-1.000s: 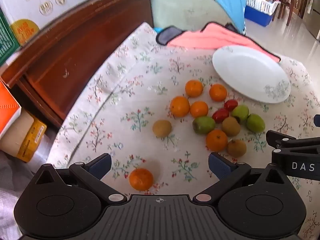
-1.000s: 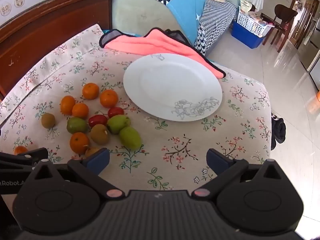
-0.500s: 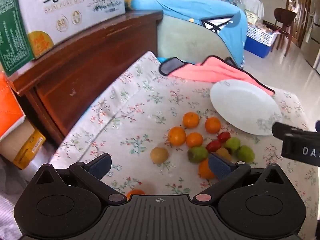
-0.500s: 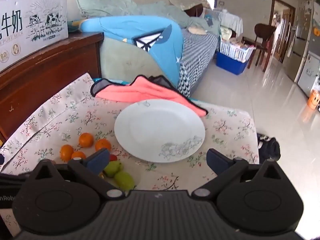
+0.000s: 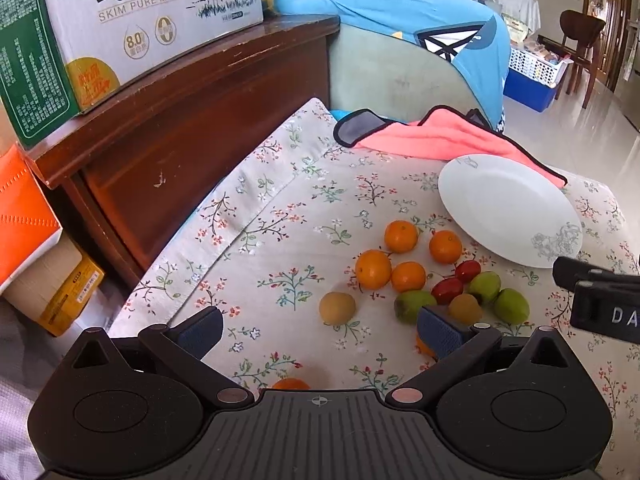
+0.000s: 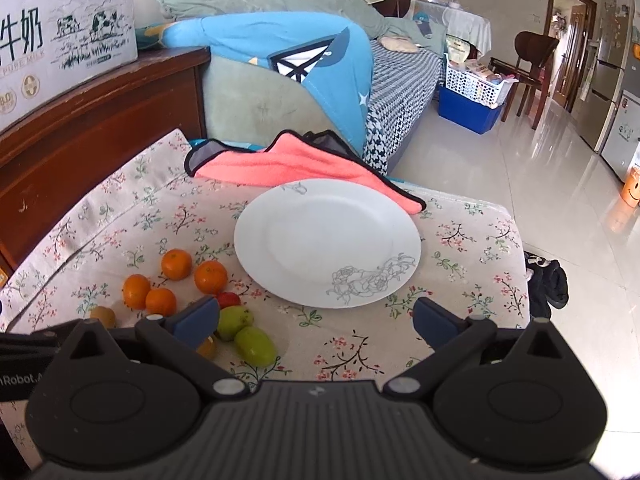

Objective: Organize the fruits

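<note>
A white plate [image 6: 328,240] with a grey flower pattern at its rim is seen lying bare on the flower-printed cloth [image 5: 280,216] that covers the counter, with nothing held in it; its far edge is overlapped onto a pink towel [image 6: 288,166]. All the fruit is gathered on the cloth just beside the plate's near-left rim: four oranges [image 5: 373,269] are clustered together, two red fruits [image 5: 467,271] are set between them and three green fruits [image 5: 510,305], and a brown fruit [image 5: 465,306] is tucked among the green ones. A second brown fruit [image 5: 337,308] is placed slightly apart to the left, and one more orange [image 5: 291,384] is glimpsed at the very bottom of the left wrist view, mostly hidden by the device body. The left tongs [image 5: 320,330] are held wide apart above the cloth, gripping nothing, with the right-hand blue pad [image 5: 438,330] seen in front of the fruit cluster. The right tongs [image 6: 316,322] are likewise spread open and empty, framed across the plate's near rim. A milk carton box [image 5: 132,28] is stacked on a dark wooden cabinet [image 5: 192,120] to the left, and a blue garment [image 6: 280,48] is draped over the sofa behind the counter.
</note>
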